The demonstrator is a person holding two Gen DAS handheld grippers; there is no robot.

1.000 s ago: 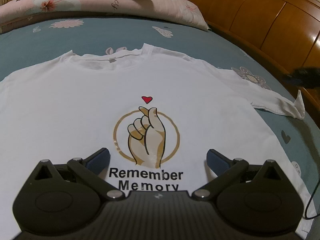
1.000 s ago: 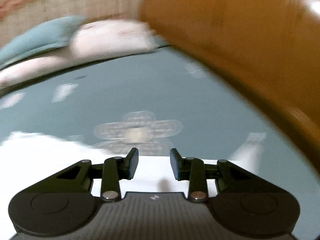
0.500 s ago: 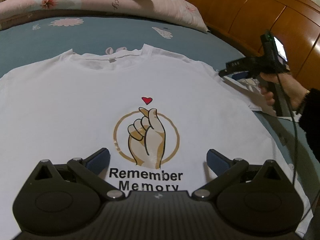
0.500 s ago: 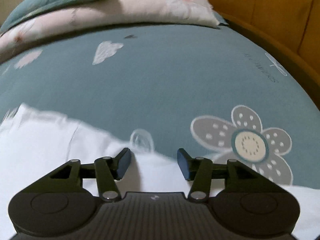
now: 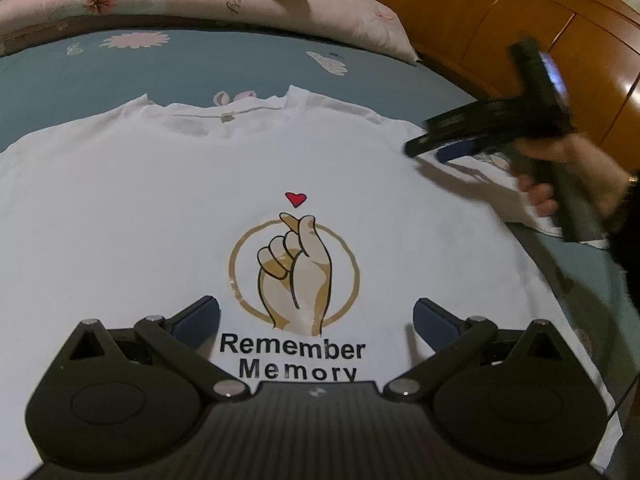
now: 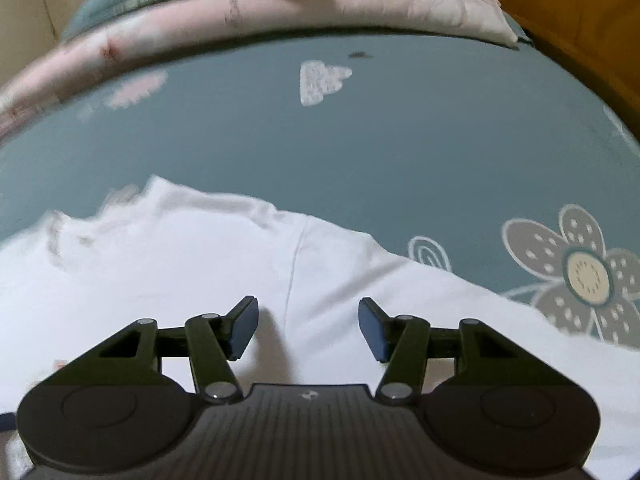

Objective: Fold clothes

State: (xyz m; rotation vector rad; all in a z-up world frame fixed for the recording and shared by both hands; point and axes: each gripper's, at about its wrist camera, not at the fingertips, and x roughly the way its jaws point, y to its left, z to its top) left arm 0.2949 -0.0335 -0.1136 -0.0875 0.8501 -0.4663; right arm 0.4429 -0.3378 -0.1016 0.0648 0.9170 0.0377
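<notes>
A white T-shirt (image 5: 160, 208) lies flat, face up, on the teal bed sheet, with a finger-heart print and the words "Remember Memory" (image 5: 294, 356). My left gripper (image 5: 316, 322) is open and empty, hovering over the shirt's lower chest. My right gripper (image 6: 308, 324) is open and empty, low over the shirt's right shoulder seam (image 6: 296, 256). It also shows in the left wrist view (image 5: 448, 148), held by a hand at the shirt's right shoulder. The right sleeve (image 5: 560, 228) is partly hidden behind that hand.
Teal floral bed sheet (image 6: 360, 152) around the shirt. Pink and teal pillows (image 5: 200, 0) lie at the head of the bed. A wooden headboard (image 5: 540, 28) runs along the right side. A black cable (image 5: 628, 392) hangs at the lower right.
The right gripper has swung left from the sleeve area to the shirt's right shoulder and opened wider. The left gripper has not moved.
</notes>
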